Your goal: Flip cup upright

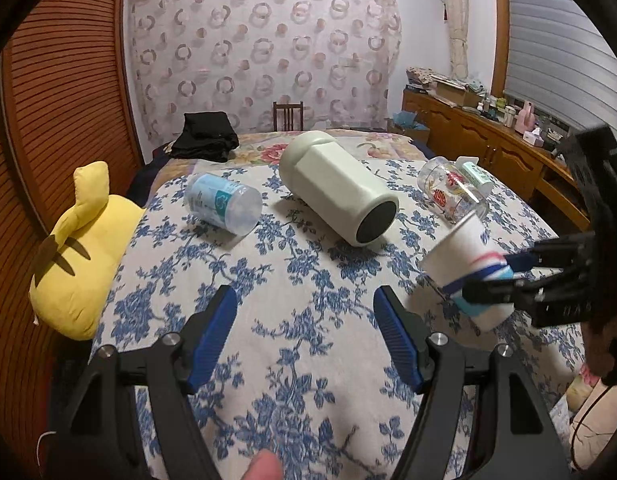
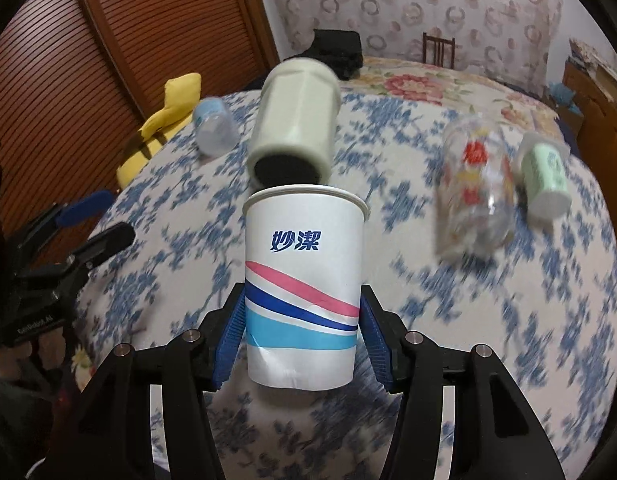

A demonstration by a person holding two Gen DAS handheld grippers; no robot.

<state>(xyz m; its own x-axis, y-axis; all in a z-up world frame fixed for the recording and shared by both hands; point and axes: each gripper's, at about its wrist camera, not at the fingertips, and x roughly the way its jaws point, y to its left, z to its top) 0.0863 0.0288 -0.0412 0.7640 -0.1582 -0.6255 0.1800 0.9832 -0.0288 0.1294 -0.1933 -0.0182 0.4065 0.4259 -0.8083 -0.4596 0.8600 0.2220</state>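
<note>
While held off the bedspread (image 1: 292, 320), the paper cup (image 2: 304, 280) sits pinched low on its sides in the right gripper (image 2: 304, 344), rim pointing forward away from the wrist

Left gripper (image 1: 304, 324): blue pads spread wide, nothing between them, hovering over the blue-flowered cover. From the left wrist view the paper cup (image 1: 464, 268) is at the right, tilted, clear of the fabric. Lying on their sides on the bed: pale green tumbler (image 1: 336, 186), dark mouth toward the camera; blue-labelled clear cup (image 1: 224, 204) to its left; printed clear glass (image 1: 452, 194) and a small green-labelled container (image 2: 544, 174) to its right. Yellow plush toy (image 1: 80, 256) at the left edge
</note>
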